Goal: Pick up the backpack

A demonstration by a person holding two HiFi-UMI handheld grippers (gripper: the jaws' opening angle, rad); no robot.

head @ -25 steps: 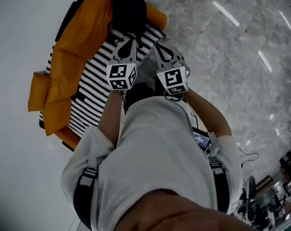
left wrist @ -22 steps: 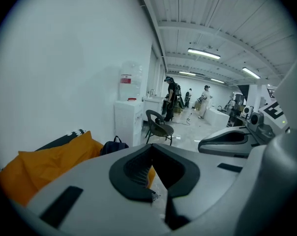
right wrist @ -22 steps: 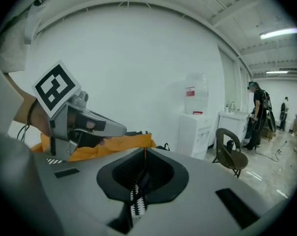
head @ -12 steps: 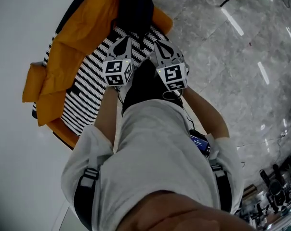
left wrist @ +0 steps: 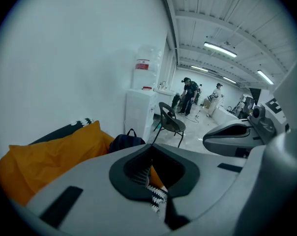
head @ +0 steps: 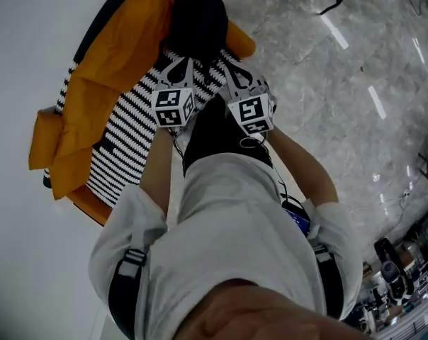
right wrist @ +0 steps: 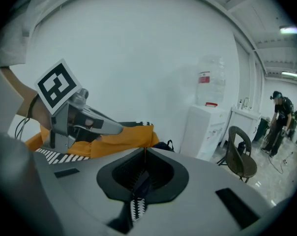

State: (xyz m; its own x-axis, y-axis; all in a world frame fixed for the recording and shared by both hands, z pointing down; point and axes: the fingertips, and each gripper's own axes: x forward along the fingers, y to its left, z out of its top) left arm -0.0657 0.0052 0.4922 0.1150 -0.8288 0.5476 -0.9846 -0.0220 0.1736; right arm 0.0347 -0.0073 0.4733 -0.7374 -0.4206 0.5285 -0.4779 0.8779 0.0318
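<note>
You are on the approach: left gripper (head: 181,62) and right gripper (head: 234,69) hover near the backpack (head: 196,20), fingers closed and empty, so open them before grasping.

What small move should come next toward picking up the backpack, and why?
Probably open both tongs and reach forward. The left tongs and right tongs are shut and empty, side by side over the striped seat. The dark backpack lies just ahead, against the orange cushion. Shut jaws could not take its top handle.
</note>
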